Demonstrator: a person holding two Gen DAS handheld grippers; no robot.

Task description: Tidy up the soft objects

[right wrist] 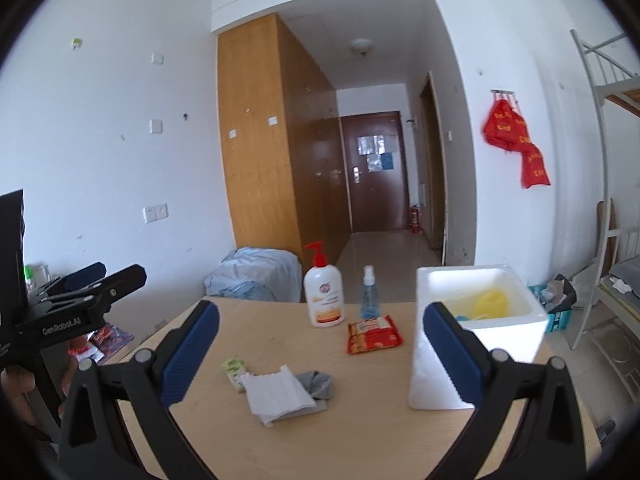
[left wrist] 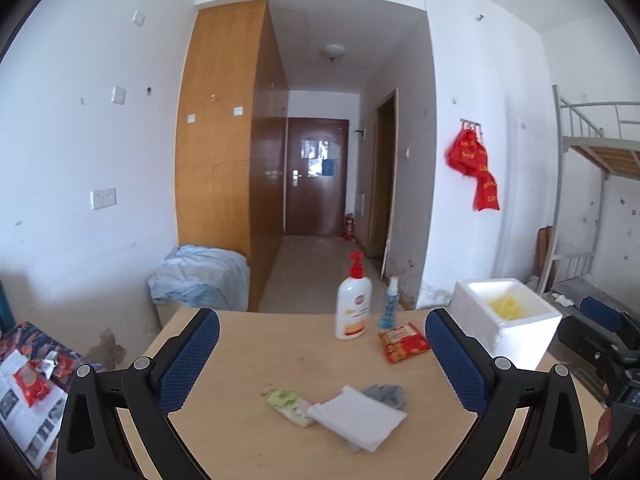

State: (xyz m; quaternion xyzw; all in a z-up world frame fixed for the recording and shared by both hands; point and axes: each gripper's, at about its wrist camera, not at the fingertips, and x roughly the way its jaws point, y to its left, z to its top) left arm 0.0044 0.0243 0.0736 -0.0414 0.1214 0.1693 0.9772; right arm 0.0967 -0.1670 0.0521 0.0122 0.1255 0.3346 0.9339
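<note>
On the wooden table [left wrist: 260, 344] lie a folded white cloth [left wrist: 356, 416], a grey cloth [left wrist: 386, 394] partly under it, and a green tissue pack [left wrist: 290, 402]. The right wrist view shows the same white cloth [right wrist: 280, 394], grey cloth [right wrist: 318, 384] and green pack [right wrist: 234, 370]. A white foam box [left wrist: 506, 322] [right wrist: 476, 320] with something yellow inside stands at the table's right. My left gripper [left wrist: 322, 360] is open and empty above the table. My right gripper [right wrist: 322, 354] is open and empty, beside the box.
A white pump bottle [left wrist: 354, 308], a blue spray bottle [left wrist: 389, 308] and a red snack pack [left wrist: 402, 342] stand at the table's far side. A blue-covered bundle [left wrist: 200, 276] lies on the floor behind. A bunk bed frame [left wrist: 588, 168] is at right.
</note>
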